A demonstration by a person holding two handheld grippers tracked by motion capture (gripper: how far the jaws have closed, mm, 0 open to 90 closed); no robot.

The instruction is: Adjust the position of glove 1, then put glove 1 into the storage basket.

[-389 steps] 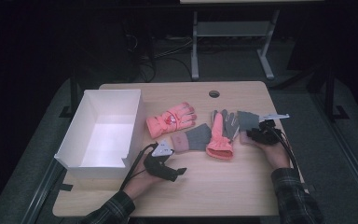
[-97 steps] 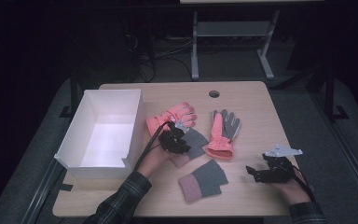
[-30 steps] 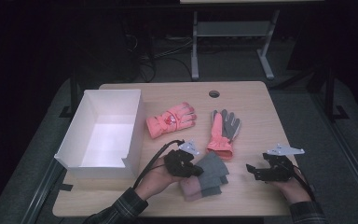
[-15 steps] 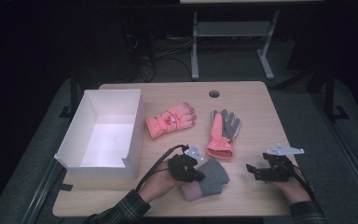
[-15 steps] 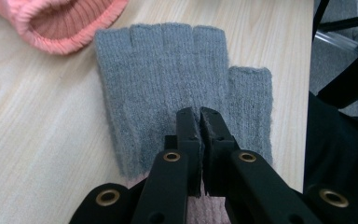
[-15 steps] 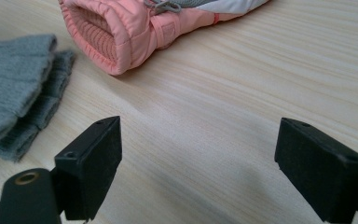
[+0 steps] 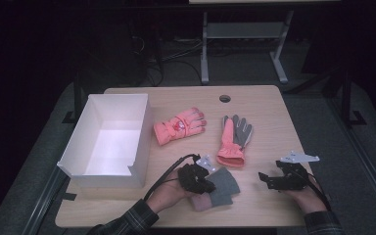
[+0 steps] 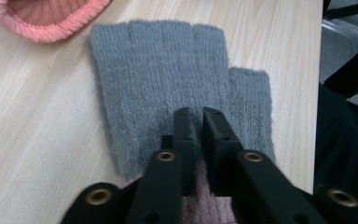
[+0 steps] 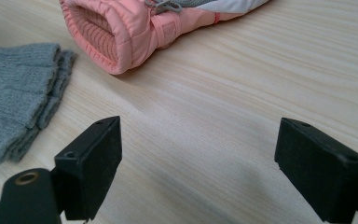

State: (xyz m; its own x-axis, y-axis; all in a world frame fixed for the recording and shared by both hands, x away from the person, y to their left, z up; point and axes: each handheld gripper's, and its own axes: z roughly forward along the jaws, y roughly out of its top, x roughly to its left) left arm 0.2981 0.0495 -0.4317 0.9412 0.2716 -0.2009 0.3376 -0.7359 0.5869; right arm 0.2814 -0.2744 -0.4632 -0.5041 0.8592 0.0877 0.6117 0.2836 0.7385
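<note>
A grey knit fingerless glove [image 7: 223,186] with a pink cuff lies flat near the table's front edge. In the right gripper view it [image 9: 18,98] looks like two layers stacked. My left gripper [image 7: 206,182] rests on the glove [image 8: 158,84] near the cuff. Its jaws [image 8: 196,114] have just been opening and stand a narrow slit apart, open, with knit fabric in the gap. My right gripper [image 7: 264,178] sits low at the front right, open wide [image 9: 198,140], with bare table between its jaws.
A pink and grey ski glove [image 7: 235,137] lies palm up just beyond the grey glove, its cuff [image 9: 130,32] towards me. A second pink glove [image 7: 178,126] lies beside a white open box [image 7: 142,132] at the left. A round hole [image 7: 224,98] marks the far edge.
My left gripper has slid slightly towards the front left over the grey glove and its jaws have parted a little. The right gripper has stayed put.
</note>
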